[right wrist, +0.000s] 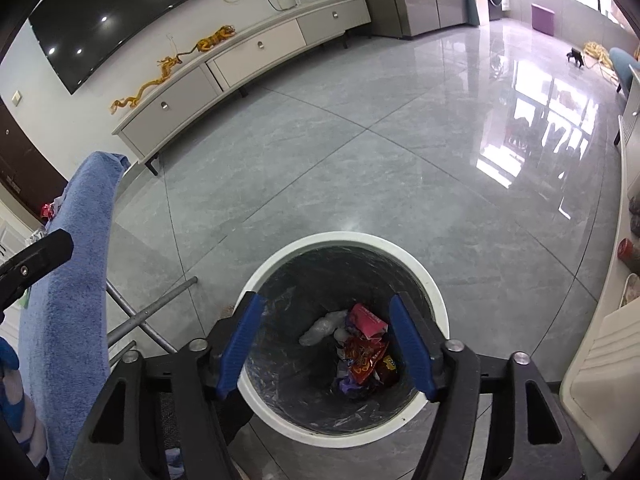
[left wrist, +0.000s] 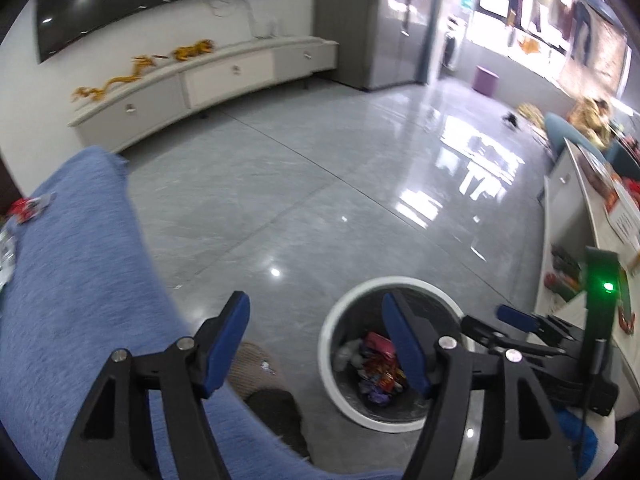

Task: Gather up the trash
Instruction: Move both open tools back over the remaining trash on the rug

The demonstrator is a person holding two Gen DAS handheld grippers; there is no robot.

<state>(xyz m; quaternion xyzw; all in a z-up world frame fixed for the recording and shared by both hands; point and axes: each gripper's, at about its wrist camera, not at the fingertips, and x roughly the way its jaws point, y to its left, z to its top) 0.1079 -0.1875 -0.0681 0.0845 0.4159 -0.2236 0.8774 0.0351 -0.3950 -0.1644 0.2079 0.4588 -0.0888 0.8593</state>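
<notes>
Trash [right wrist: 362,350] sits in white bin [right wrist: 434,296], near-centre on floor. Right hand-held gripper [right wrist: 326,344] released, empty, over bin; left hand-held gripper [left wrist: 316,344] also released. Risk: wrappers [left wrist: 30,208] left on blue-towelled counter [left wrist: 80,260] get missed, or bin gets knocked.

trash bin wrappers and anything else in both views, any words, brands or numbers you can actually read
None can be read.
Wrappers in the trash bin: red and yellow print, too blurred.
Paper with red marks on the white counter: too small and smeared.
Red wrapper on the blue towel: no legible text.
</notes>
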